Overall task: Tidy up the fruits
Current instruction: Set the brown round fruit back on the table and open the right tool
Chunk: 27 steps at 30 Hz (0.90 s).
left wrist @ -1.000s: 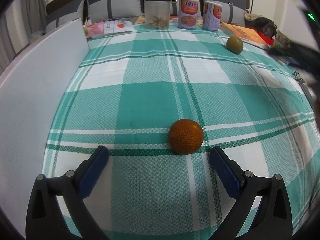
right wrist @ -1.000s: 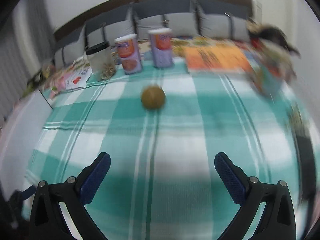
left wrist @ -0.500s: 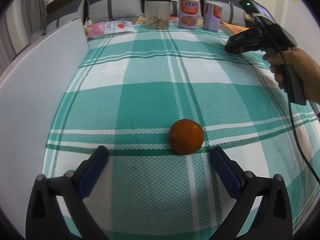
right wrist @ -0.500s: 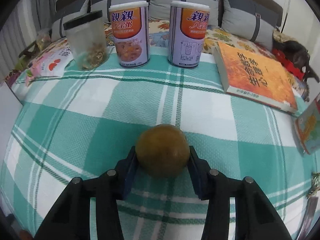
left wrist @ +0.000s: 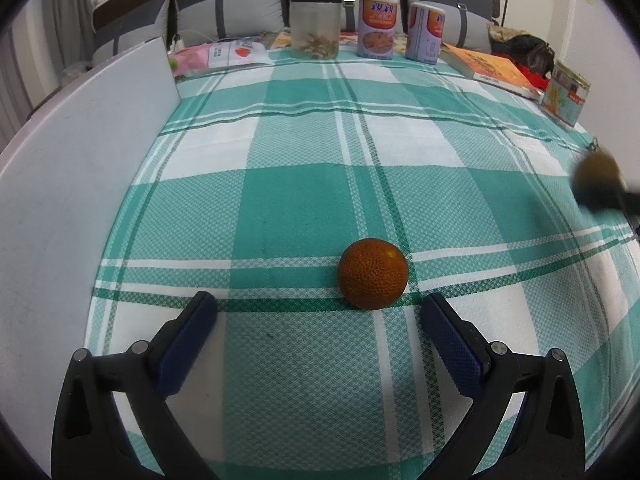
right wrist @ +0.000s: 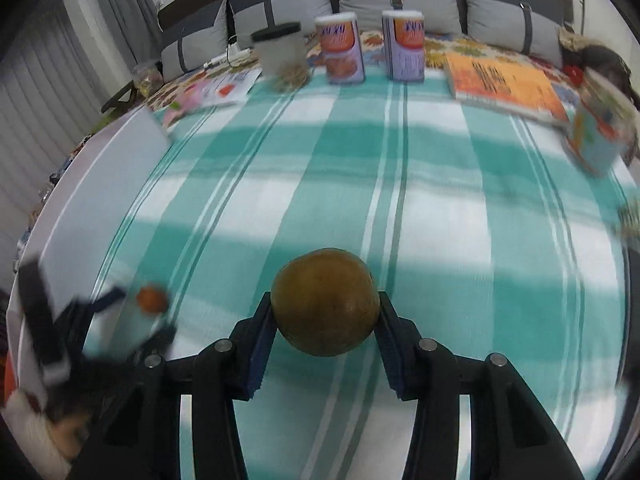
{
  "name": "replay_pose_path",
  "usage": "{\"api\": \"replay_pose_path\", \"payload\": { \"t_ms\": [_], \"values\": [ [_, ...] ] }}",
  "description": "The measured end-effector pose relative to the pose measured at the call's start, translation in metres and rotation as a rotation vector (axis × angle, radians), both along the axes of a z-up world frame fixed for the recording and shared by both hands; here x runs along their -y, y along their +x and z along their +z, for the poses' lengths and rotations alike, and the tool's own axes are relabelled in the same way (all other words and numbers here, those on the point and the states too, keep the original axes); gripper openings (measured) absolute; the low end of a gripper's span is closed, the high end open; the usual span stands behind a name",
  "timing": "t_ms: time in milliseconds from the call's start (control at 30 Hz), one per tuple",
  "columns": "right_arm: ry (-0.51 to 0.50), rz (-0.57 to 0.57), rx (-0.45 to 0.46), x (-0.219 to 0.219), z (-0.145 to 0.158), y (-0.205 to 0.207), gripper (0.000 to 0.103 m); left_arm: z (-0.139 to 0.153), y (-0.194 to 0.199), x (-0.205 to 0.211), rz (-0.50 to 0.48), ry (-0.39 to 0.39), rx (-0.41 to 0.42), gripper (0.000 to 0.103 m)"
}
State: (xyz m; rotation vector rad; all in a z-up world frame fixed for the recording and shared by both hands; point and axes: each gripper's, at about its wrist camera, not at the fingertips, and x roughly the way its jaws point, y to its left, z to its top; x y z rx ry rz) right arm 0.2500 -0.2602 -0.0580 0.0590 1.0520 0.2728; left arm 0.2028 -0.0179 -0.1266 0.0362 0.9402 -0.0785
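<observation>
Left wrist view, left to right: white board [left wrist: 80, 168] along the 9 o'clock edge; green checked cloth [left wrist: 304, 200] over the surface; orange fruit [left wrist: 373, 273] resting on the cloth at about 6 o'clock of centre, just ahead of the left gripper [left wrist: 318, 316], nearer its right finger and touching neither. Left tongs spread wide, nothing between the pads, pointing steeply down at the cloth. At the 3 o'clock edge, only a blurred glimpse of the brownish-green fruit [left wrist: 594, 174] and a dark tip beneath it. The right wrist view gives what that one cannot: the right gripper [right wrist: 325, 334] pinching the brownish-green fruit [right wrist: 325, 302] between both blue pads, fruit lifted clear of the cloth, tongs angled downward. That view also shows the left gripper from outside, blurred at 8 o'clock, with the orange fruit [right wrist: 152, 299] by its fingers. Far edge, both views: clear jar [left wrist: 315, 26], two cans [left wrist: 378, 26], orange book [left wrist: 490, 68] toward 1 o'clock, carton [left wrist: 566, 94] at 2 o'clock.
</observation>
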Motion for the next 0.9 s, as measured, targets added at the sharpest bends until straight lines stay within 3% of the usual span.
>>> {"api": "replay_pose_path", "payload": {
  "t_ms": [133,300,367,433,500,767,900],
  "values": [
    [-0.031,-0.032,0.012,-0.011,-0.019,-0.042,0.047,0.000,0.000,0.000,0.000,0.000,0.000,0.103],
    [-0.077,-0.048,0.046,-0.022,-0.037,-0.052,0.050,0.000,0.000,0.000,0.000,0.000,0.000,0.103],
    [-0.070,-0.043,0.051,-0.023,-0.037,-0.054,0.062,0.000,0.000,0.000,0.000,0.000,0.000,0.103],
    [-0.074,-0.048,0.060,-0.023,-0.036,-0.055,0.081,0.000,0.000,0.000,-0.001,0.000,0.000,0.103],
    [-0.071,-0.059,0.069,-0.021,-0.035,-0.058,0.085,0.000,0.000,0.000,-0.001,0.000,0.000,0.103],
    [-0.032,-0.190,0.067,0.004,-0.030,-0.082,0.091,0.000,0.000,-0.001,-0.003,-0.011,-0.002,0.102],
    [-0.074,-0.207,0.064,0.001,-0.037,-0.091,0.092,0.000,0.000,-0.001,-0.004,-0.009,-0.002,0.102]
  ]
}}
